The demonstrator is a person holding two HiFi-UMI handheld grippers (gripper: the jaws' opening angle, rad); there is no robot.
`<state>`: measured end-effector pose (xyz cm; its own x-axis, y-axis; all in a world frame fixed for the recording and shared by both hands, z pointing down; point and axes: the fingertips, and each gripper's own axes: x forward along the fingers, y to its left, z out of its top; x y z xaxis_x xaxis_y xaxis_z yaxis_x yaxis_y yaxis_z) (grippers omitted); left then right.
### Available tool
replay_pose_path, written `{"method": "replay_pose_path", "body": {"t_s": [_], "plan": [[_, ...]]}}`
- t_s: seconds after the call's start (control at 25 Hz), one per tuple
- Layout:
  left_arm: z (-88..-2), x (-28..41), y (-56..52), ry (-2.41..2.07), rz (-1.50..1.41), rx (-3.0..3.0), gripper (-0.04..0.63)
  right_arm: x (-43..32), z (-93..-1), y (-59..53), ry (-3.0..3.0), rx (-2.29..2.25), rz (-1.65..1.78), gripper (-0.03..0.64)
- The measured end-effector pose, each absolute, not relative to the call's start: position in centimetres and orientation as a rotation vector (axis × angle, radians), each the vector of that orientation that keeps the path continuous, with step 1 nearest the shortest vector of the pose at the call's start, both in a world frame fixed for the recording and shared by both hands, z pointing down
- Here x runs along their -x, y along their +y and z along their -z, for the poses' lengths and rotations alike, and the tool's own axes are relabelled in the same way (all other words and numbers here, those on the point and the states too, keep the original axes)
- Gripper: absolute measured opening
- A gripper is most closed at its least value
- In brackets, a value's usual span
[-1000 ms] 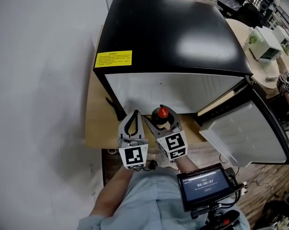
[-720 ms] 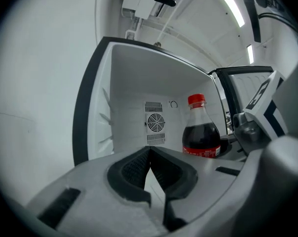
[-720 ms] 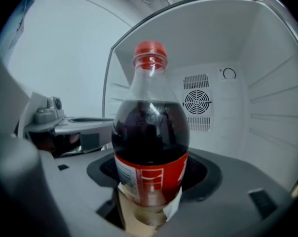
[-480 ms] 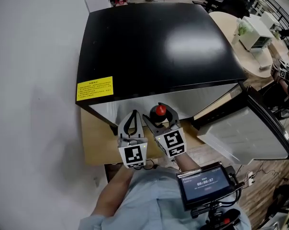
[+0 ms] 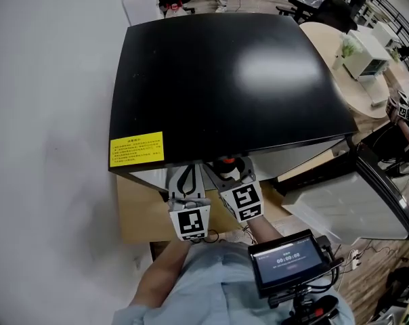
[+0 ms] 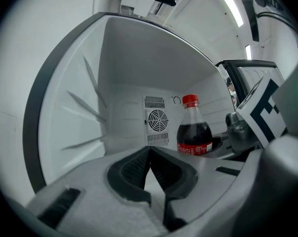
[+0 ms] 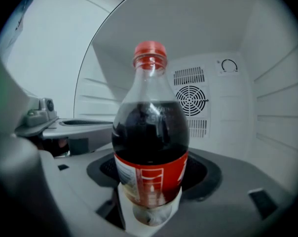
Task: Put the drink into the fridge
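Observation:
The drink is a cola bottle (image 7: 150,142) with a red cap and a red label. It stands upright with my right gripper (image 7: 150,184) shut on its lower body. In the head view only its cap (image 5: 225,161) peeks out under the front edge of the black fridge top (image 5: 225,80). My right gripper (image 5: 230,170) and left gripper (image 5: 185,176) sit side by side at the fridge mouth. The left gripper (image 6: 149,154) is shut on nothing, with the bottle (image 6: 194,132) to its right. Both gripper views look into the white fridge interior (image 6: 124,83) with a fan vent (image 7: 191,100) on its back wall.
The fridge door (image 5: 347,202) hangs open at the right. The fridge stands on a wooden platform (image 5: 140,212) against a white wall at the left. A round table (image 5: 357,80) with a white box is behind to the right. A small screen (image 5: 289,259) sits at my chest.
Both grippers and the bottle have moved forward under the fridge's top edge. The bottle cap, plainly seen before, is now almost hidden by the black top.

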<state>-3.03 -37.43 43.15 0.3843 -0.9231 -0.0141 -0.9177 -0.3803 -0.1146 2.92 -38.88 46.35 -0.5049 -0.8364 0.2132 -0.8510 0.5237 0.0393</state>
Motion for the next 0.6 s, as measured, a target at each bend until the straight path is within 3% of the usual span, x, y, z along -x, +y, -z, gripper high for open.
{"method": "replay_pose_path", "body": {"t_s": [0.6], "plan": [[-43.5,3.7,-39.8,1.698,0.063,2.519,0.008,-2.5,-48.7,-42.5,-2.536,-1.432,-0.127,0.310]]}}
